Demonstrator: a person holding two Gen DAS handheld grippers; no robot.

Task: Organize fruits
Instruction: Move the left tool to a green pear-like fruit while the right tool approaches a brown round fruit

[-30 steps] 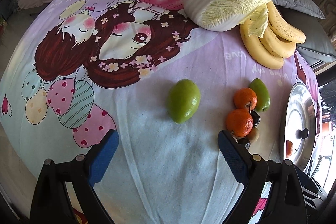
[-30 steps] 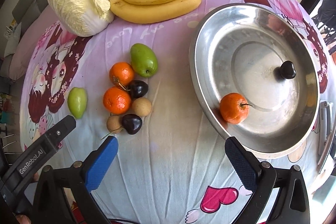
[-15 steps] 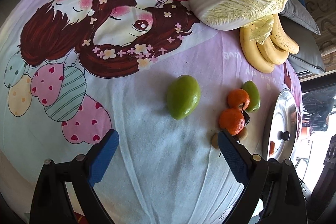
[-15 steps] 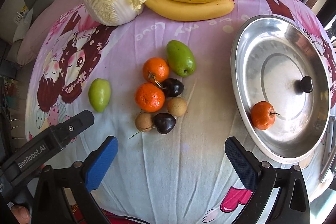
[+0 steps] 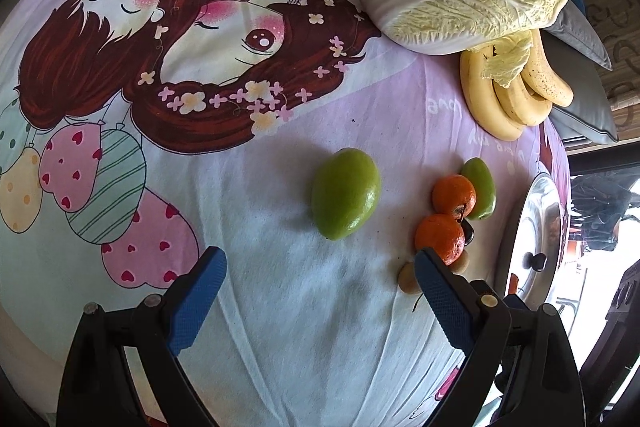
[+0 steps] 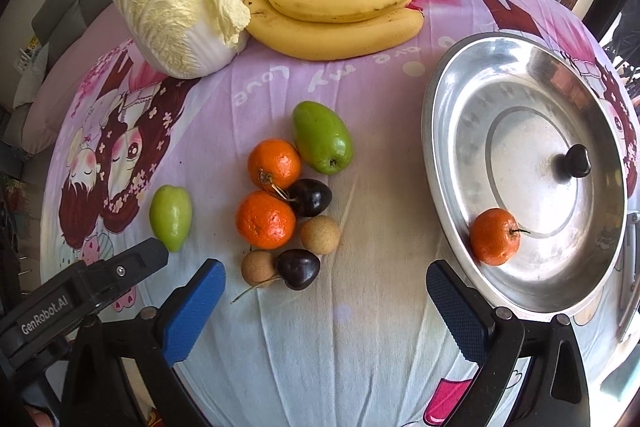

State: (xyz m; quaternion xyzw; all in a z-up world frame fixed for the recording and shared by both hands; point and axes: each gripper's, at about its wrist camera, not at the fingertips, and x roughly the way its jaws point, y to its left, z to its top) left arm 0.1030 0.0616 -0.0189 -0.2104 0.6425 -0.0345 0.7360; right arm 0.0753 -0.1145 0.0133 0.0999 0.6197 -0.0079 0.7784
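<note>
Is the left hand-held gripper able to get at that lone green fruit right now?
Probably yes: the left hand-held gripper is open and the green fruit lies alone ahead of it, bare cloth between.

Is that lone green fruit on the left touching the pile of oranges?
Apart. The right wrist view shows bare cloth between the lone green fruit and the nearest orange.
</note>
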